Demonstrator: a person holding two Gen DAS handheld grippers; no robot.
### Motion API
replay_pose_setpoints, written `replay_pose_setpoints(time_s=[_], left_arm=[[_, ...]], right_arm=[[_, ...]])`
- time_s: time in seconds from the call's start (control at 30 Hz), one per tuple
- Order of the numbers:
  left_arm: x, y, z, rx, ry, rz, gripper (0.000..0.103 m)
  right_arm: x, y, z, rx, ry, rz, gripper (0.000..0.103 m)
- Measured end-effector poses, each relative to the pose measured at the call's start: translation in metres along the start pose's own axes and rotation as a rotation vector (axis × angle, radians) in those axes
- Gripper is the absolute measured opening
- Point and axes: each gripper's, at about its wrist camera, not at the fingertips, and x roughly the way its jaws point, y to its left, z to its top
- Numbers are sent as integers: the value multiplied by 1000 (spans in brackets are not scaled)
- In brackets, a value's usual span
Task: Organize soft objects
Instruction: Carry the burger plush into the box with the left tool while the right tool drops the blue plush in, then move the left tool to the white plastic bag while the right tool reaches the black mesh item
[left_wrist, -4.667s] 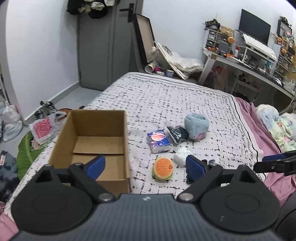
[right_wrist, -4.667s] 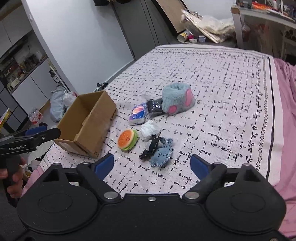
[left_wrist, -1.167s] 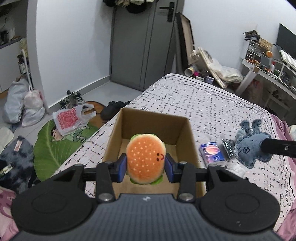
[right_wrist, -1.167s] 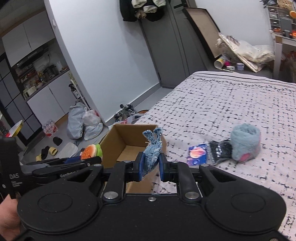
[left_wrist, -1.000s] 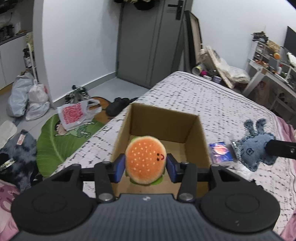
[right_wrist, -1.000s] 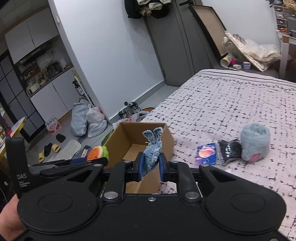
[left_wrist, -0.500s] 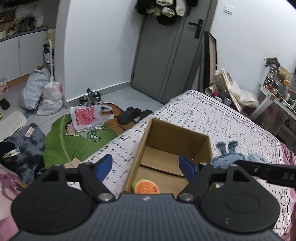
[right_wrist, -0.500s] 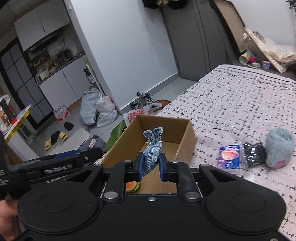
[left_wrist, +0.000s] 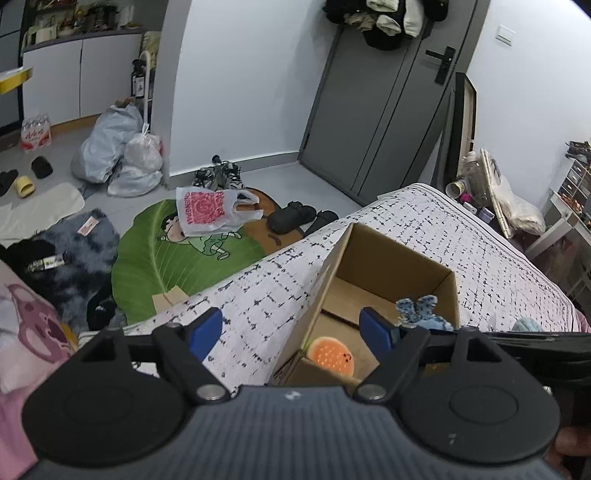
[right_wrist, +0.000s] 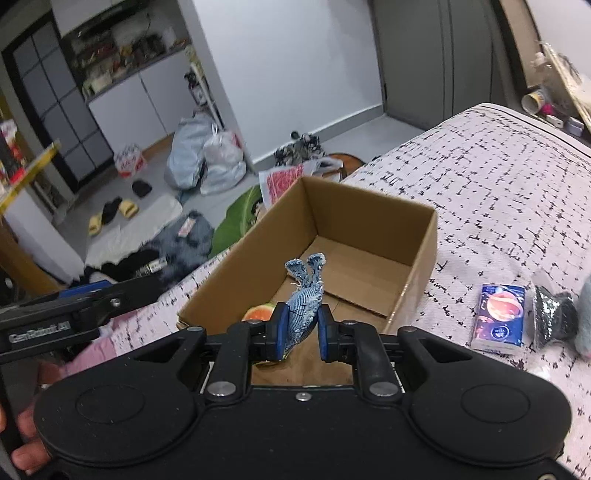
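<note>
The open cardboard box (left_wrist: 391, 251) (right_wrist: 369, 214) stands on the bed. The burger plush (left_wrist: 331, 355) lies inside at its near end; a sliver of it shows in the right wrist view (right_wrist: 258, 312). My left gripper (left_wrist: 291, 330) is open and empty, above the box's near left edge. My right gripper (right_wrist: 299, 330) is shut on the blue denim bunny plush (right_wrist: 303, 295) and holds it over the box's near end. The bunny's ears also show in the left wrist view (left_wrist: 417, 306).
A tissue pack (right_wrist: 498, 315), a dark sparkly packet (right_wrist: 554, 314) and the edge of a pale blue fuzzy item (right_wrist: 585, 317) lie on the bedspread right of the box. Bags, shoes and a green leaf rug (left_wrist: 177, 258) cover the floor to the left.
My left gripper has let the burger plush go into the box and drawn back up and left. My right gripper has carried the bunny plush over the box.
</note>
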Motion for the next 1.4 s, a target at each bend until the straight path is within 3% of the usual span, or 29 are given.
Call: replay_pose_setpoints(time_s=[0.17, 0.23, 0.3, 0.4, 0.53, 0.63, 0.77, 1.07, 1.4], left_arm=[[1, 2, -5, -30, 2, 37, 80], [0, 1, -8, -41, 2, 49, 83], [-1, 0, -10, -49, -3, 59, 85], [-5, -3, -12, -55, -13, 65, 87], [-11, -11, -11, -44, -31, 81, 87], [-17, -17, -10, -23, -46, 81, 87], [-26, -28, -8, 18, -78, 83, 87], [-45, -36, -5, 14, -67, -20, 87], [-58, -47, -6, 68, -74, 30, 87]], right_arm=[[14, 6, 0, -16, 50, -34, 23], [10, 7, 0, -9, 41, -35, 46], [1, 5, 1, 3, 6, -31, 62], [-15, -5, 3, 46, -33, -14, 71], [-41, -18, 0, 104, -86, -11, 94], [-55, -25, -3, 116, -121, -7, 102], [-72, -37, -13, 129, -140, -26, 103], [-106, -61, -37, 174, -226, -58, 103], [-135, -92, -59, 263, -290, -104, 103]])
